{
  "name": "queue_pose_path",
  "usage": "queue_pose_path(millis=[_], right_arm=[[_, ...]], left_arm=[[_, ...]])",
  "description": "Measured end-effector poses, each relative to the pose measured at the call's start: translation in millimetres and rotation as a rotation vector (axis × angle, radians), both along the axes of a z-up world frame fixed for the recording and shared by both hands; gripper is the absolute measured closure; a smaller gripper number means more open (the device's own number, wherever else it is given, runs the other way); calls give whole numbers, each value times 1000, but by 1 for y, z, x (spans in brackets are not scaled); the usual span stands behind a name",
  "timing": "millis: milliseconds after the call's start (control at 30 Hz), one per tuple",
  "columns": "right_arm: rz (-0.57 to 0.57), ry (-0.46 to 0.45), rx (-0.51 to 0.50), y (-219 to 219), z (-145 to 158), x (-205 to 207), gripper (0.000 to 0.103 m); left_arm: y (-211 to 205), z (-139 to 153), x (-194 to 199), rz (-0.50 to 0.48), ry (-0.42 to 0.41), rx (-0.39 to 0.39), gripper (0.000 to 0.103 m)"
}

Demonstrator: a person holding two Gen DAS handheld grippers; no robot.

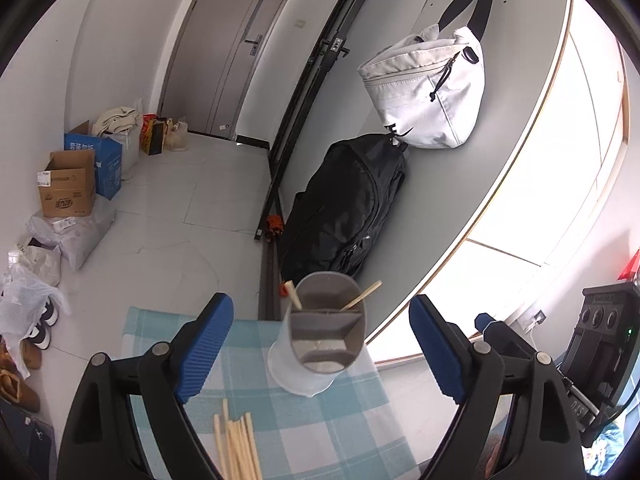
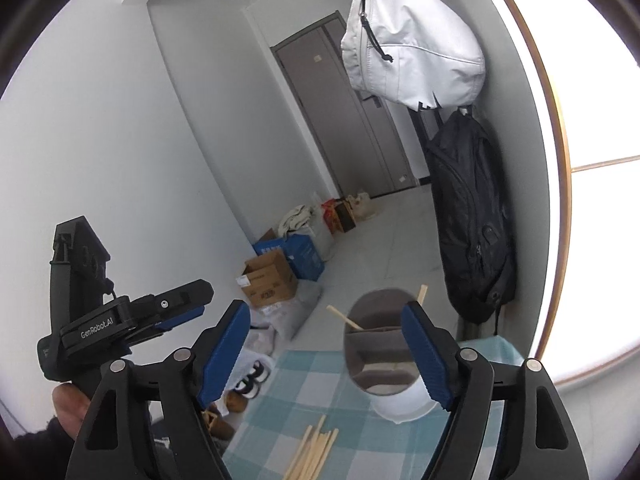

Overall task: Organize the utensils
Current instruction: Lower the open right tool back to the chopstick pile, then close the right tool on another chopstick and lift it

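Observation:
A utensil holder, white outside and grey inside with several compartments, stands on a blue-and-white checked cloth. Two wooden chopsticks lean in its back compartment. A bundle of loose chopsticks lies on the cloth in front of it. My left gripper is open and holds nothing, a little back from the holder. In the right wrist view the same holder shows behind my right finger. My right gripper is open too, with nothing in it, above the loose chopsticks. The left gripper hovers at the left, held by a hand.
A black backpack and a white bag hang on the wall behind the table. Cardboard boxes, plastic bags and shoes sit on the floor to the left. A grey door is at the back.

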State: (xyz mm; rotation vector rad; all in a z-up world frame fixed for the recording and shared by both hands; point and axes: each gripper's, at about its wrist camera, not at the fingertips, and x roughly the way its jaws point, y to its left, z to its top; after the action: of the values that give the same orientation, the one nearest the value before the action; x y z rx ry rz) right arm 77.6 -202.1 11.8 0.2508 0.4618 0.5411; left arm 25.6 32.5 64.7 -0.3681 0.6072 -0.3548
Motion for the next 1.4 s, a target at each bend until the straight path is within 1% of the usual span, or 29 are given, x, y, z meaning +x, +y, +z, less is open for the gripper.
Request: queue_pose_path(millis=[33,100,167,233,333,533,600,667,700,733,767,833,867,900,933,967,1000,1067,1133,1200,1233,1400], right_arm=[[7,8,-9,4,-5,-2,18],[21,29,-21,10,-14,-4,17],[44,68,-35,17,-27,-2,17],[61,98,-52,25,-38,-3,16],[87,147,-94,39,-61,-2,15],[139,291,-193,73,-114,12,15],[163,341,-227,86,-131,17,19],[189,403,-279,103,-148,26,26],[206,433,-290,109,-154,31,31],[238,490,-302,118,-163,39,41],[264,540,-313,126,-171,47,49],[290,617,-345,138,-183,59,53],[292,650,-371,144,-189,66,61],[294,678,-391,150,-195,73,65],[300,710,-409,156,-201,79,67],[305,738,-429,162,-205,84,68],[308,758,-444,166,-209,87,68],[320,786,-467,173,-215,95,71],[303,810,-507,178,-219,101,73],[277,837,-545,179,-225,107,79],[275,849,-553,180,-226,108,82],[279,861,-634,193,-233,110,83]], left_arm=[[3,-3,-4,10,-10,2,17],[9,-9,-15,44,-30,20,16],[16,-20,-23,98,-49,48,15],[20,-30,-24,135,-39,82,11],[26,-49,-27,172,-28,114,10],[50,-90,-18,239,44,116,10],[57,-100,-18,250,56,133,10],[66,-110,-15,268,71,166,10],[71,-114,-16,278,83,179,10],[77,-120,-16,288,101,185,10],[83,-124,-13,298,124,175,10],[94,-132,-8,312,176,147,10],[99,-136,-6,314,196,135,10],[101,-138,-5,318,211,128,10],[105,-140,-4,329,226,118,10],[108,-140,-4,329,227,109,10],[109,-140,-3,327,225,113,10],[110,-137,-5,329,224,119,10],[111,-136,-6,324,225,101,10],[112,-136,-7,323,233,91,10],[113,-137,-6,323,236,85,10],[120,-139,-7,327,252,54,10]])
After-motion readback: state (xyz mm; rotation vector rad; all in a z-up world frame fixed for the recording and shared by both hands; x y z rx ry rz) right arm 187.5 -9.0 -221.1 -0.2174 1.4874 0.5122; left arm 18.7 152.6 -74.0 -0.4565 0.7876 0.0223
